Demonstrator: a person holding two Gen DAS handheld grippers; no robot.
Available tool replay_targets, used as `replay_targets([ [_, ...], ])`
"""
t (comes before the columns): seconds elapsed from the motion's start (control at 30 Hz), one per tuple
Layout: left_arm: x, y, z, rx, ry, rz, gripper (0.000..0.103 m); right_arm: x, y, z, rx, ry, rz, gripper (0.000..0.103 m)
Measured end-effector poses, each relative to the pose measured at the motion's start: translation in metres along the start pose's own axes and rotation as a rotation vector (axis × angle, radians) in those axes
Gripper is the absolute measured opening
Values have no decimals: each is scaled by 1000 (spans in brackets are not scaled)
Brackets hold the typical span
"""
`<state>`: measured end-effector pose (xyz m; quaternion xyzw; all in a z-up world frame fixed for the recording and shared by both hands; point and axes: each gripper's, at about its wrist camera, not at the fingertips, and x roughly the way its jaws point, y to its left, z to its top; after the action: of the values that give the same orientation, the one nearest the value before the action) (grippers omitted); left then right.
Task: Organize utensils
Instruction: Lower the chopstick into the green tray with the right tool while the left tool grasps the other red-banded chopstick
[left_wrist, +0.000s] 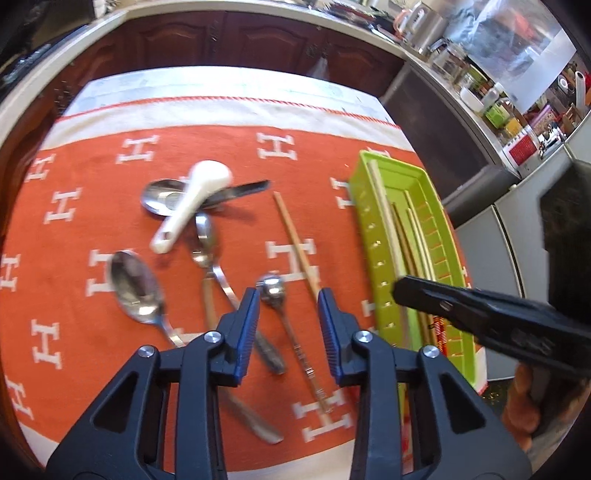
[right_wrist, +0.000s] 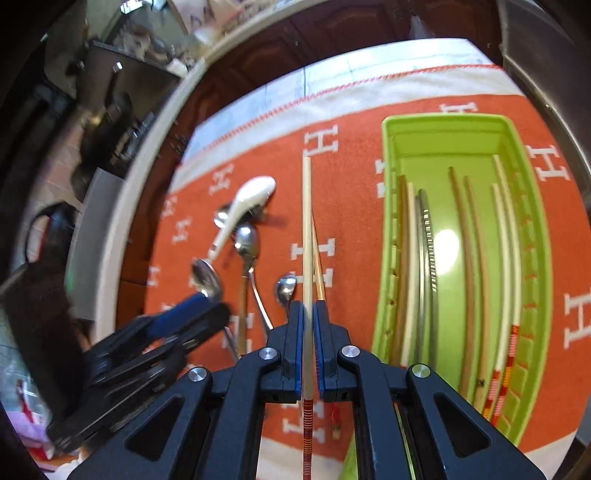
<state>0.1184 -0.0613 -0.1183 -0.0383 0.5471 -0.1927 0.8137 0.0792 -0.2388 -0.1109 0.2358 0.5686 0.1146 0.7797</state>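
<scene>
Two grippers work over an orange cloth (left_wrist: 92, 206) patterned with white H letters. The right gripper (right_wrist: 308, 321) has its blue pads pressed tight on a pale chopstick (right_wrist: 306, 221), which runs straight out toward twelve o'clock in its own view, the red-banded end trailing back between the arms. Just beside it, at about one o'clock of the clamp, a second, browner chopstick (right_wrist: 318, 266) lies on the cloth. The left gripper (left_wrist: 288, 314) hangs with its jaws wide apart and nothing between them, above a small metal spoon (left_wrist: 273, 290). From the left wrist view, a white ceramic spoon (left_wrist: 192, 201) lies across a steel spoon (left_wrist: 159, 197) up at eleven o'clock; a larger spoon (left_wrist: 135, 288) lies at nine o'clock, and another spoon (left_wrist: 205, 243) sits between them with its handle running back under the left finger. The green tray (right_wrist: 443, 127) sits at two o'clock of the right gripper, on the right edge of the cloth. Inside it several chopsticks lie lengthwise, pale and brown ones, together with one metal chopstick (right_wrist: 424, 258) with a ridged section. Dark wooden cabinets (left_wrist: 221, 40) stand beyond the table's far edge.
</scene>
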Motion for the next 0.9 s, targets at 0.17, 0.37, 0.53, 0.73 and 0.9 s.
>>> replay_targets([
  [0.17, 30, -25, 6, 13, 68, 19, 27, -41, -17, -12, 36, -69, 21, 5],
  [0.37, 53, -45, 6, 41, 104, 117, 27, -86, -50, -20, 77, -138, -2, 5],
  [0.53, 64, -45, 5, 30, 128, 145, 27, -105, -70, -22, 86, -167, -59, 5],
  [0.73, 75, -45, 2, 36, 146, 160, 27, -94, -83, -16, 110, -179, -123, 6],
  [0.9, 84, -47, 0, 41, 162, 177, 23, -83, -87, -16, 118, -183, -154, 30],
])
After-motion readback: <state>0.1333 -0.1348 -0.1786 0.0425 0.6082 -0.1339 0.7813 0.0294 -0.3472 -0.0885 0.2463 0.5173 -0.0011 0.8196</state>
